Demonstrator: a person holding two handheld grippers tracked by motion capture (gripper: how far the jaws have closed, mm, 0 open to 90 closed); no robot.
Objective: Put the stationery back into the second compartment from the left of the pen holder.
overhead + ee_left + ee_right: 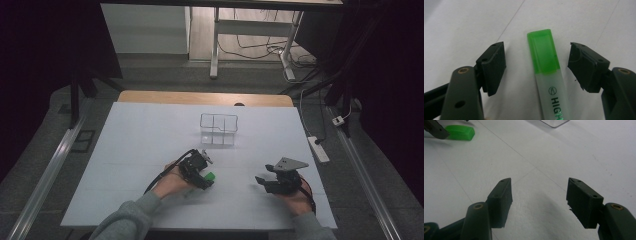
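Note:
A highlighter (549,75) with a green cap and a pale barrel lies flat on the white table. My left gripper (536,65) is open and straddles it, one jaw on each side of the cap, neither touching. In the high view the left gripper (200,175) sits low over the green cap (210,176). My right gripper (265,182) rests near the front right of the table, open and with nothing between its jaws (539,200). The right gripper view catches the green cap (460,132) far off at the top left.
A clear plastic box with compartments (218,128) stands at the middle of the white table sheet (140,145). The wooden table edge (200,97) runs behind it. A power strip (318,148) lies on the floor to the right.

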